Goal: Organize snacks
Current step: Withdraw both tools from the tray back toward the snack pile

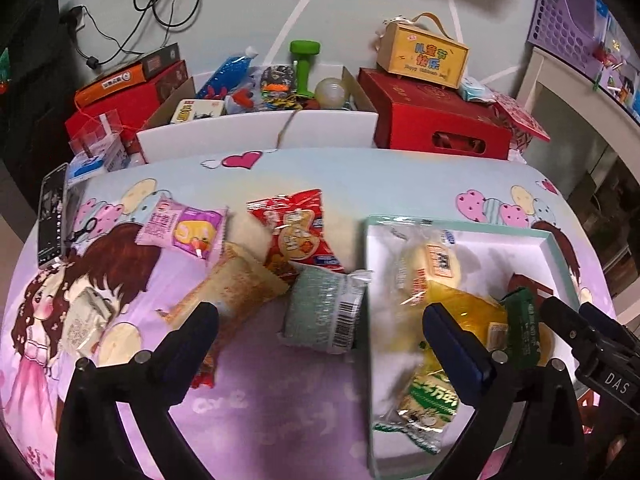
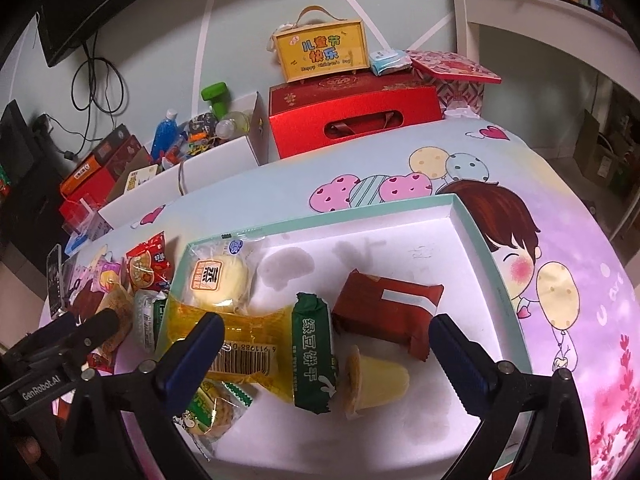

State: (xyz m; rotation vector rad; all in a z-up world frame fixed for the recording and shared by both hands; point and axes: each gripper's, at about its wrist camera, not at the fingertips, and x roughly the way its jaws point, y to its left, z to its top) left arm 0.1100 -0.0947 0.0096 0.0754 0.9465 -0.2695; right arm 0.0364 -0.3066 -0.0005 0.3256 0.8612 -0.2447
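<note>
A white tray with a teal rim [image 2: 472, 232] holds a wrapped bun [image 2: 220, 280], a yellow pack [image 2: 248, 332], a green biscuit pack [image 2: 314, 344], a jelly cup [image 2: 380, 376] and a red-brown pack [image 2: 384, 312]. My right gripper [image 2: 328, 334] hangs open above them and touches none. Left of the tray [image 1: 460, 224], loose on the cloth, lie a grey-green pack [image 1: 324, 312], a toast pack [image 1: 236, 288], a red pack [image 1: 296, 232], a pink pack [image 1: 184, 232] and a small beige pack [image 1: 86, 320]. My left gripper [image 1: 324, 332] stands open over the grey-green pack.
A phone [image 1: 52, 220] lies at the table's left edge. Behind the table stand a cardboard box of toys [image 1: 260, 92], a red gift box [image 1: 436, 120] with a yellow box [image 1: 424, 56] on top, and more red boxes [image 1: 120, 96]. A white shelf [image 1: 568, 92] is at the right.
</note>
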